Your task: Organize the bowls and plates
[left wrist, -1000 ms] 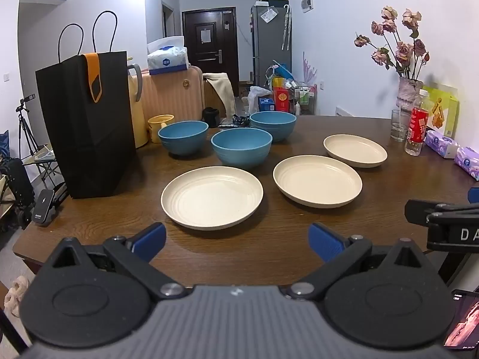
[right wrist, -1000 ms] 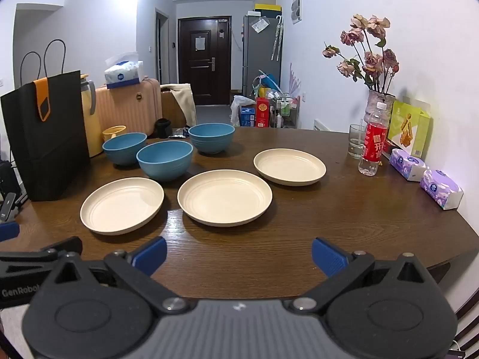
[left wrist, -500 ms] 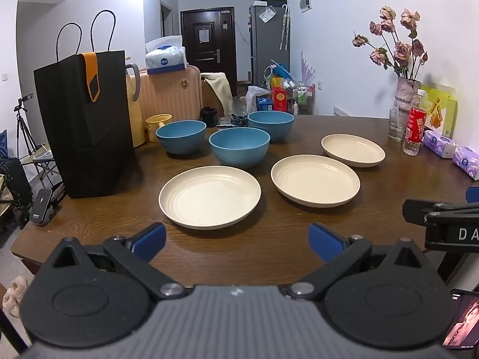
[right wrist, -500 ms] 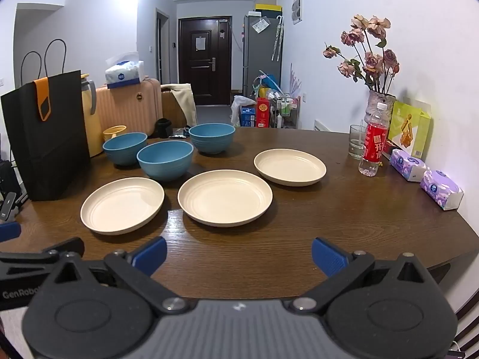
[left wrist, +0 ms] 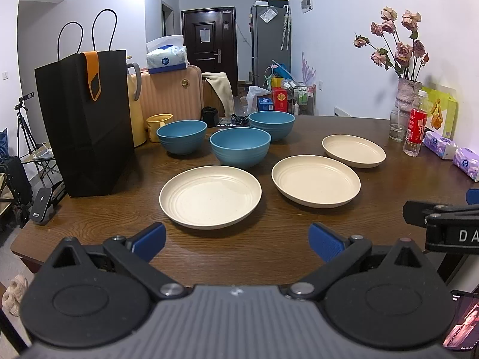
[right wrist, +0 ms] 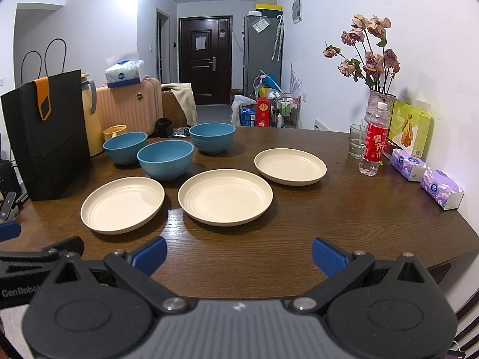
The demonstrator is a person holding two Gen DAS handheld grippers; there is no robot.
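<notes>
Nothing's stacked yet: three cream plates [right wrist: 225, 200] sit mid-tabletop [right wrist: 359, 209], three blue bowls [right wrist: 165, 160] behind them toward the far edge, and both the left gripper [left wrist: 236, 239] and right gripper [right wrist: 238, 252] hover with jaws spread, empty.

bare table [right wrist: 239, 257] before plates [right wrist: 225, 196]

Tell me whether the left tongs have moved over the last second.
Barely: the left tongs have eased slightly left, since the black bag and near plate sit a little further right in the left wrist view.
</notes>
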